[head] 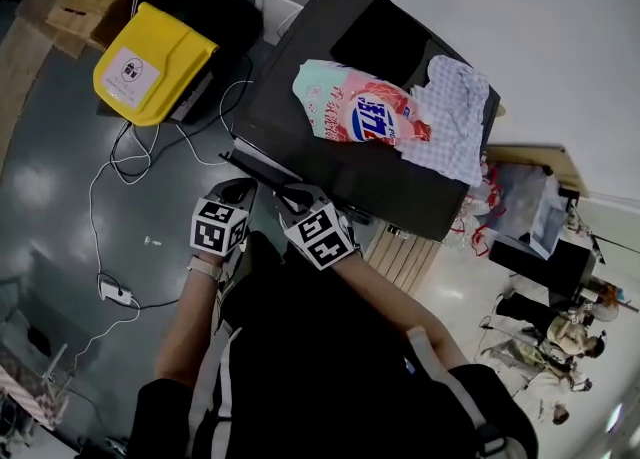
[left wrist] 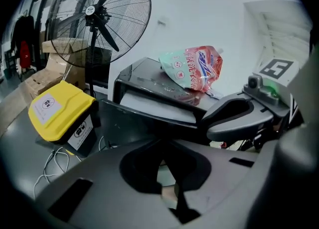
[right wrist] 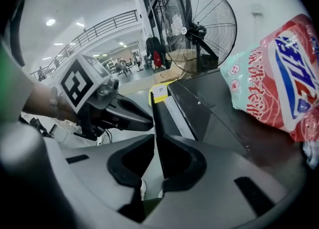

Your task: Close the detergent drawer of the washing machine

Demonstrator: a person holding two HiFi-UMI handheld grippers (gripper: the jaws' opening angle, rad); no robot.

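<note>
- Drawer status: the detergent drawer point(right wrist: 157, 115) looks pulled out a bit from the washer point(head: 330, 179), with its pale inside showing between the dark front panel and the washer body
- right claw point(right wrist: 157, 144) is clamped on that dark front panel. In the right gripper view the panel runs edge-on straight between the two jaws, one jaw on each side of it
- left claw point(left wrist: 160, 144) is clenched with nothing in it. Its jaws meet in the middle, and only a sliver of background shows through the cut-out below
- from the head view both claws sit side by side at the washer's front corner, left claw just beside the right one and a little further out from the machine
- the person's arms come up from the bottom of the head view, one to each claw
- up on top of the washer, beyond the right claw, there's a pink and mint detergent bag point(head: 360, 112) lying flat, with a checked cloth point(head: 452, 117) touching its far end
- off to the left of the left claw, well apart, a yellow bin point(head: 150, 62) sits on the floor point(head: 50, 197), and a big black fan point(left wrist: 97, 18) stands behind it
- white cables point(head: 120, 162) trail over the floor to the left of the left claw, between it and the yellow bin, then loop back past the person's left arm
</note>
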